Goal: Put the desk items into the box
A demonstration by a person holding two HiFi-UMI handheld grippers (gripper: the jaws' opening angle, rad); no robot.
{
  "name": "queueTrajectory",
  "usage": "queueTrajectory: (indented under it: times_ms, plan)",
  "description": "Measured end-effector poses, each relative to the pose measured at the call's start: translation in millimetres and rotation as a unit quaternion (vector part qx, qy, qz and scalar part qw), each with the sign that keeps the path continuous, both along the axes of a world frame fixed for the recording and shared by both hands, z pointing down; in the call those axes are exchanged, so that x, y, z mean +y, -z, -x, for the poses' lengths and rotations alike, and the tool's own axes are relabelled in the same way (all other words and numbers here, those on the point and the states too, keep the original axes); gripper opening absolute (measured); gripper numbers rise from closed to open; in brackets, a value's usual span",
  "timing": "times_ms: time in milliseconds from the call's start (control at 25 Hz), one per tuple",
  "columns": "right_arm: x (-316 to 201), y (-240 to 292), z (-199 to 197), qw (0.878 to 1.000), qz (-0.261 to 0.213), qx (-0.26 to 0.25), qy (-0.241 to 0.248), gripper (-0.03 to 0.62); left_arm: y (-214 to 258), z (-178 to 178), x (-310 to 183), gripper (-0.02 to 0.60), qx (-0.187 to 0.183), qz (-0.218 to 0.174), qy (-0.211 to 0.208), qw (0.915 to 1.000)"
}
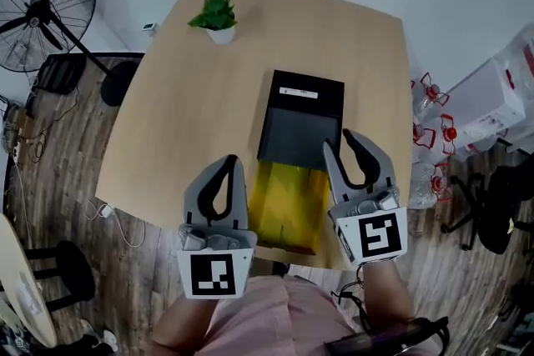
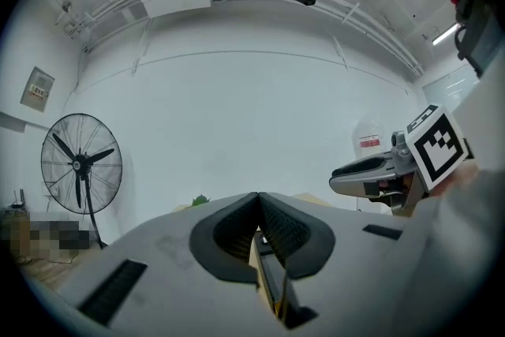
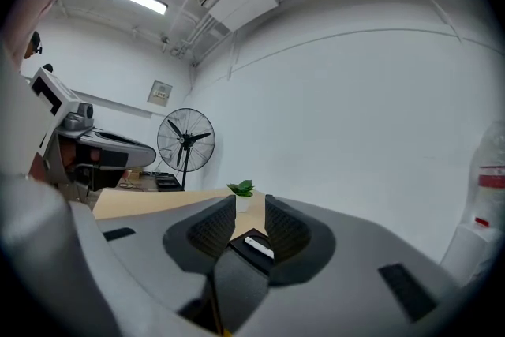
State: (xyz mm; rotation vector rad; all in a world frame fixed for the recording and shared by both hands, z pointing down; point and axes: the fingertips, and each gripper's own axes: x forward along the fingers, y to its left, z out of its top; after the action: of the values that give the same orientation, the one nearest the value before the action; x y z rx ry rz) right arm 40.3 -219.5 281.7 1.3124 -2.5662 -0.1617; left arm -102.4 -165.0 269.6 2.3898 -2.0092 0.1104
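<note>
A black box [image 1: 300, 117] lies on the wooden table [image 1: 192, 112], with a white label at its far end. Its yellow inner tray [image 1: 288, 204] is slid out toward the table's front edge. My left gripper [image 1: 229, 161] hovers just left of the tray, jaws shut tip to tip with nothing between them [image 2: 258, 199]. My right gripper [image 1: 340, 142] hangs over the box's right edge, jaws slightly open and empty [image 3: 251, 205]. Between its jaws the right gripper view shows the black box [image 3: 254, 245].
A small potted plant [image 1: 215, 17] stands at the table's far side. A standing fan [image 1: 37, 8] is on the floor at the left. Clear bottles with red caps [image 1: 430, 96] and a white carton [image 1: 492, 100] crowd the floor at the right.
</note>
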Motion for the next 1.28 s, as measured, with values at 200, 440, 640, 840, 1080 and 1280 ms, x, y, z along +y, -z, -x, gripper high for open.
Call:
queueTrajectory:
  times_ms: [200,440,640,840,1080,1280]
  plan:
    - [-41.4,-23.3,8.6,1.000,0.018,0.025,0.003,0.120,-21.3,10.1,-36.9,0.011,0.008,0.030,-0.009,0.9995]
    - [-83.6,-52.9,22.4,0.997,0.043,0.060,0.033,0.133,-43.7,17.4,-73.1,0.011,0.008,0.062,-0.022,0.9978]
    - [-110.5,-86.2,30.0,0.990,0.072,0.101,0.060,0.133,-66.4,20.7,-96.9,0.011,0.009,0.087,-0.031,0.9956]
    - [-127.9,-113.4,27.8,0.978,0.104,0.155,0.088,0.135,-88.4,19.9,-112.5,0.011,0.021,0.121,-0.037,0.9917]
    - [-137.7,-140.2,25.8,0.960,0.139,0.200,0.135,0.146,-108.2,25.2,-123.3,0.011,0.038,0.146,-0.032,0.9881]
    - [-136.3,-158.7,21.8,0.943,0.167,0.243,0.154,0.131,-116.5,33.1,-124.0,0.011,0.034,0.159,-0.024,0.9864]
